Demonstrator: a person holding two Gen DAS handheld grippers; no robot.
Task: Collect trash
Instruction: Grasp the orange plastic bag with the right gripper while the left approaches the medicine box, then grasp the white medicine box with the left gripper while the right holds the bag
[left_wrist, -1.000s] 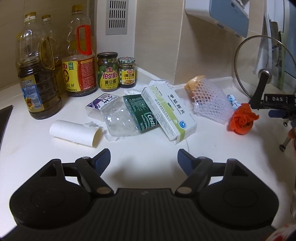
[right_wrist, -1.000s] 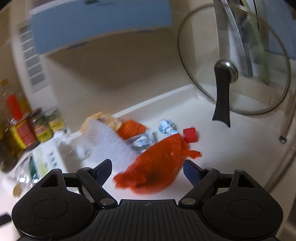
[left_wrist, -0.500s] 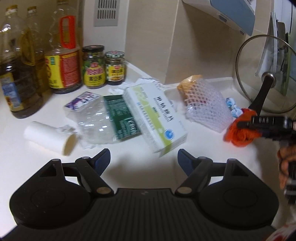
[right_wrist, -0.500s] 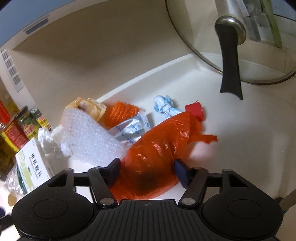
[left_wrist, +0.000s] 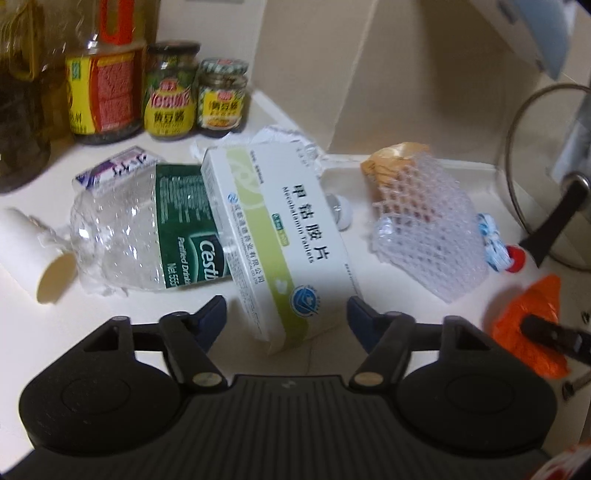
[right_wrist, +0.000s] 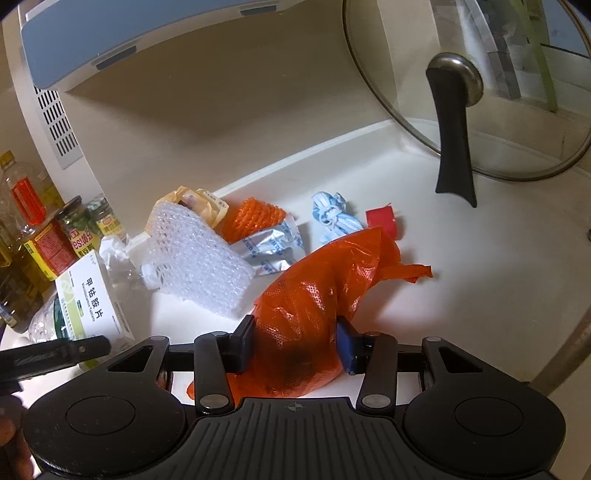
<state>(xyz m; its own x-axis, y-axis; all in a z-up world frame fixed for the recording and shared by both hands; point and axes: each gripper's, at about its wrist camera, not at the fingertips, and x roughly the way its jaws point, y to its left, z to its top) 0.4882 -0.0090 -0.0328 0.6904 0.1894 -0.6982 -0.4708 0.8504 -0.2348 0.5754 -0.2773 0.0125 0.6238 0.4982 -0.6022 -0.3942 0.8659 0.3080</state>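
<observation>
Trash lies scattered on a white counter (left_wrist: 147, 325). A white and green medicine box (left_wrist: 280, 229) has its near end between the fingers of my left gripper (left_wrist: 286, 314). Its jaws are closing and the pads do not press on the box. A crushed clear bottle (left_wrist: 147, 229) and a cardboard tube (left_wrist: 33, 251) lie to the box's left. My right gripper (right_wrist: 295, 345) is closing on a stuffed orange plastic bag (right_wrist: 325, 288), and both pads pinch its near end. The bag (left_wrist: 532, 306) also shows at the right edge of the left wrist view.
White foam netting (right_wrist: 195, 266), orange netting (right_wrist: 255, 218), a foil sachet (right_wrist: 273, 247), a blue-white wrapper (right_wrist: 332, 214) and a red cap (right_wrist: 382, 219) lie behind the bag. A glass lid (right_wrist: 517, 110) leans at the right. Jars (left_wrist: 170, 99) and oil bottles (left_wrist: 103, 74) line the back left.
My left gripper has come forward to the medicine box and its jaws have narrowed around it. My right gripper moved onto the orange bag and closed on it.
</observation>
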